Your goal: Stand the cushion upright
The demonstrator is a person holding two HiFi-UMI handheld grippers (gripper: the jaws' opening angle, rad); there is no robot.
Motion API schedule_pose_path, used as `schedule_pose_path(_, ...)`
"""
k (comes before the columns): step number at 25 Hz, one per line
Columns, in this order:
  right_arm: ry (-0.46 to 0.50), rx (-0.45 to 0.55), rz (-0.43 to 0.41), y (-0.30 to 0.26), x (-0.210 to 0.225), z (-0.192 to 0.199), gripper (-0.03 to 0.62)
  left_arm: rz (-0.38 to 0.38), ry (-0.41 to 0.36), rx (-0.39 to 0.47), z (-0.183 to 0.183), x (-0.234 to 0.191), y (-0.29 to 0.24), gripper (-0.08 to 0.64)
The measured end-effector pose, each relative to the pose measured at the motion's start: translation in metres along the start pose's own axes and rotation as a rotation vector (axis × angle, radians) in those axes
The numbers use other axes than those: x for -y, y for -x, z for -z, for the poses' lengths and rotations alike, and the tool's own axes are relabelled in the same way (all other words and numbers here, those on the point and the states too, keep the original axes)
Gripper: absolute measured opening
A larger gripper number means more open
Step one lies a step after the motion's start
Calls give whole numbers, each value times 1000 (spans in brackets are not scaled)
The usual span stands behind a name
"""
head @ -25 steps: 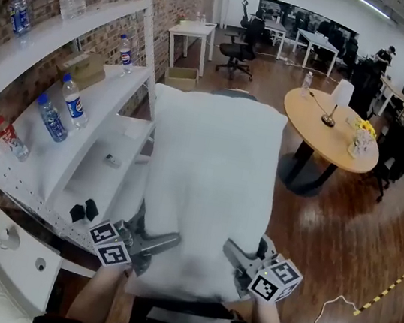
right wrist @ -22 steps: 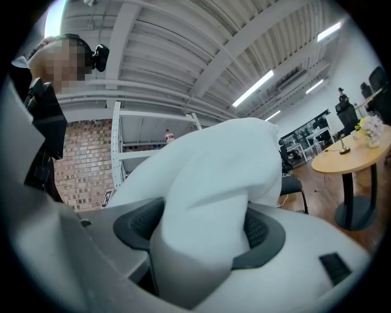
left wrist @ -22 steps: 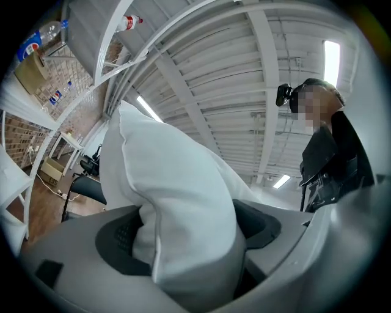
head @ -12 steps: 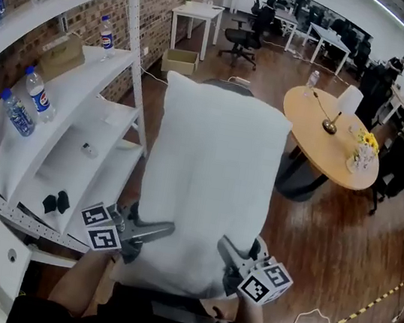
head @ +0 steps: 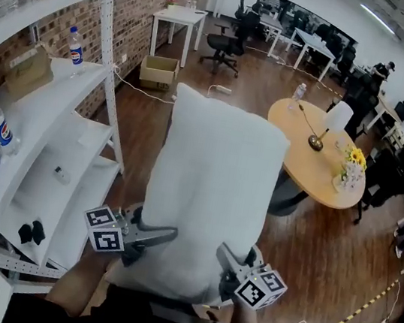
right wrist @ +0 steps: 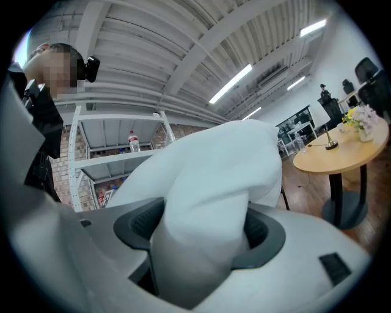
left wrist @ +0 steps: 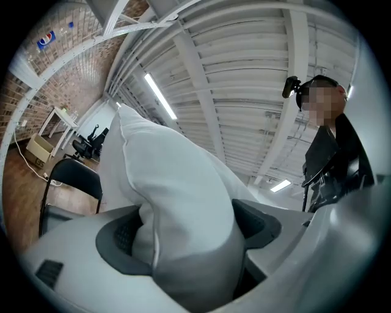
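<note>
A large white cushion (head: 208,196) hangs in the air in front of me, its flat face toward the head view and its far end over the wooden floor. My left gripper (head: 154,234) is shut on its near left corner and my right gripper (head: 227,258) on its near right corner. In the left gripper view the cushion (left wrist: 177,189) bulges out between the dark pads (left wrist: 122,235) of the left gripper (left wrist: 189,235). The right gripper view shows the same: the cushion (right wrist: 220,177) is squeezed between the pads (right wrist: 261,232) of the right gripper (right wrist: 204,235).
White metal shelving (head: 34,138) with water bottles (head: 75,47) stands at the left along a brick wall. A round wooden table (head: 309,159) with a lamp and flowers is at the right. A cardboard box (head: 157,72), a white desk (head: 181,17) and an office chair (head: 224,43) lie farther off.
The cushion stays clamped in both grippers. The shelving has slid toward the left edge of the head view and more floor shows, so cushion and grippers have travelled away from the shelves.
</note>
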State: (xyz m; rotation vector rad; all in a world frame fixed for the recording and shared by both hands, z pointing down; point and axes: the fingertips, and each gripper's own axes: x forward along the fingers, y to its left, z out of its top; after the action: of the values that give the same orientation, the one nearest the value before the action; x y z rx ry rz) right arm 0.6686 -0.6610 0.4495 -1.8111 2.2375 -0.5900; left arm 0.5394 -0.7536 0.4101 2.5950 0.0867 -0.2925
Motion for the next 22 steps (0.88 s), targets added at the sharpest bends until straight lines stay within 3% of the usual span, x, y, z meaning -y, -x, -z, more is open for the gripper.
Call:
schedule_pose_path(9,61,49,69,-114,41,-62,348,88,-4,37,-82,-111,-40,396)
schedule_pose_path(22,-14,11,29,-233,100,-74,348,1,53,44,-120,-233,-55,394)
